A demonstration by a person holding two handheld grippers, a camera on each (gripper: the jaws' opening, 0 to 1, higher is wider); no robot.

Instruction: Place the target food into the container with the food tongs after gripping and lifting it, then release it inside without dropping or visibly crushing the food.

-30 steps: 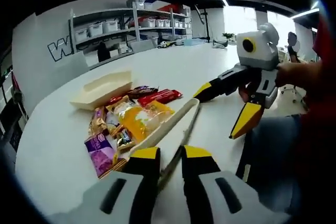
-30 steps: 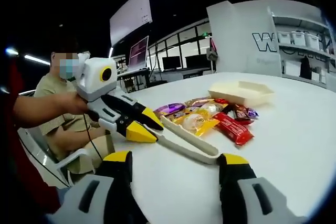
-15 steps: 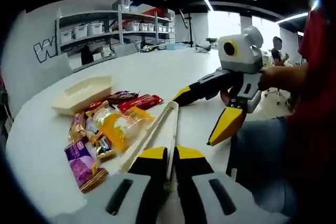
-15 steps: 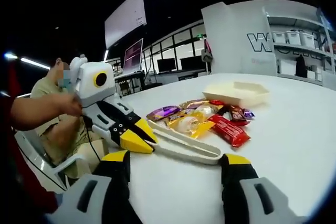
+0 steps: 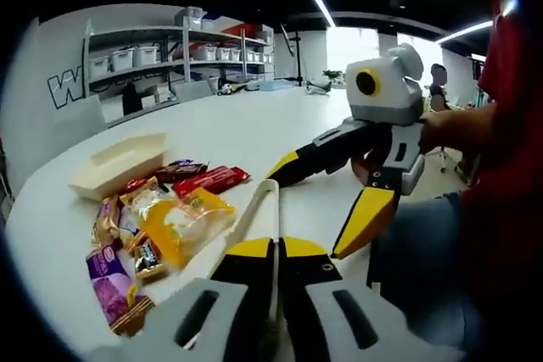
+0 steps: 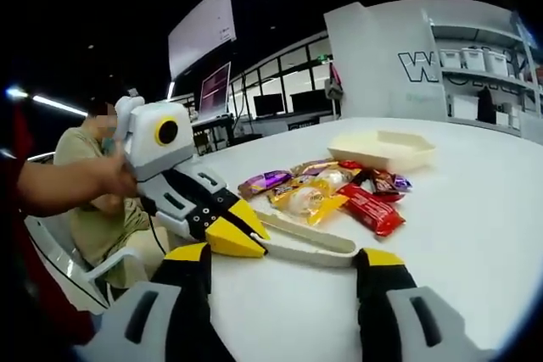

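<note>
Cream food tongs (image 5: 265,201) lie low over the white table (image 5: 254,125), their handle end between the jaws of my left gripper (image 5: 276,248), which is shut on them. The tong arms (image 6: 310,239) point toward a pile of wrapped snacks: a yellow packet (image 5: 182,219), a red bar (image 5: 212,181) and a purple pack (image 5: 106,269). Beyond the pile stands an empty cream tray (image 5: 114,163). My right gripper (image 6: 284,253) is open and holds nothing, just right of the tongs' tips. It enters the left gripper view as the right gripper (image 5: 318,208) with its jaws spread.
A person (image 6: 85,201) sits at the table's edge behind the left gripper (image 6: 242,239). Shelving with white bins (image 5: 170,48) lines the far wall. The yellow packet (image 6: 305,201), red bar (image 6: 371,209) and tray (image 6: 386,148) sit mid-table.
My left gripper's jaws have drawn closer together on the tongs, and the tong arms have narrowed. The right gripper stays open beside them.
</note>
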